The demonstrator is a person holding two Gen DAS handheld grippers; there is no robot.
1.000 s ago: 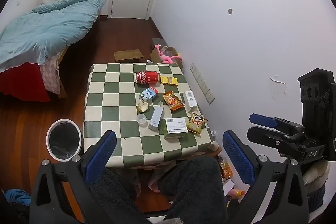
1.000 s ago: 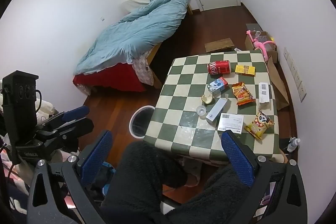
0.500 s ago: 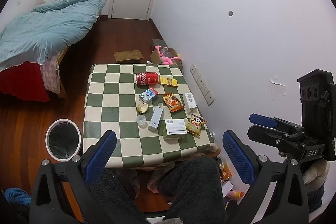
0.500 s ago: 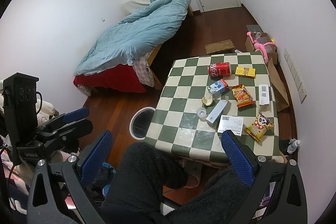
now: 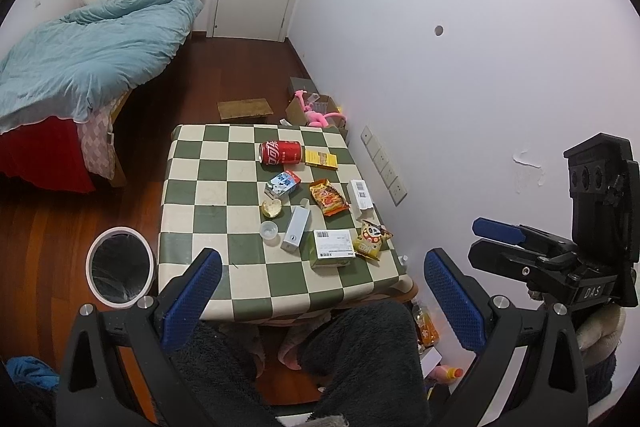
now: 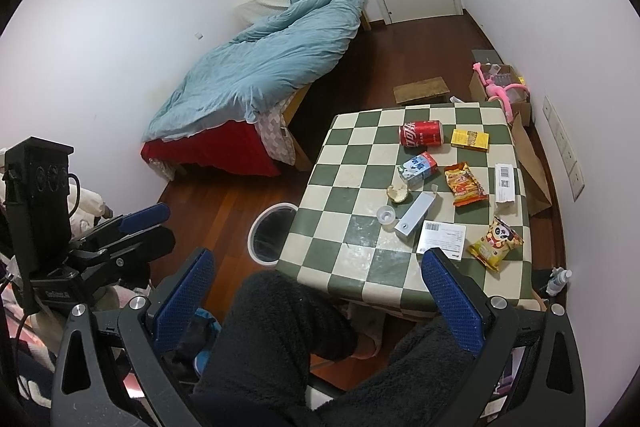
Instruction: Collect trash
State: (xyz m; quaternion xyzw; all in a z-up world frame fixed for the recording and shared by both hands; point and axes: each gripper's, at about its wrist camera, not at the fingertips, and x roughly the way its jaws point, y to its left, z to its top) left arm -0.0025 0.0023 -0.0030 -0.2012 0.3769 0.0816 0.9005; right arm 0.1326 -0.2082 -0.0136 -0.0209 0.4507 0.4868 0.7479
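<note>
Grippers: left gripper (image 5: 320, 297) and right gripper (image 6: 326, 297) were both held above the person's lap, jaws spread wide, nothing between them.
Table: checkered table (image 5: 208, 193) carried all the litter.
Far end: Coca-Cola can (image 5: 280, 153) lay on its side beside a yellow packet (image 5: 321, 159).
Centre: milk carton (image 5: 282, 183), orange snack bag (image 5: 329, 197), clear plastic cup (image 5: 268, 228) and a grey-blue carton (image 5: 295, 229) lay near one another.
Near edge: labelled box (image 5: 333, 249) touched a panda snack bag (image 5: 373, 235).
Bin: lined trash bin (image 5: 120, 266) stood on the floor just beside the table's left edge.
</note>
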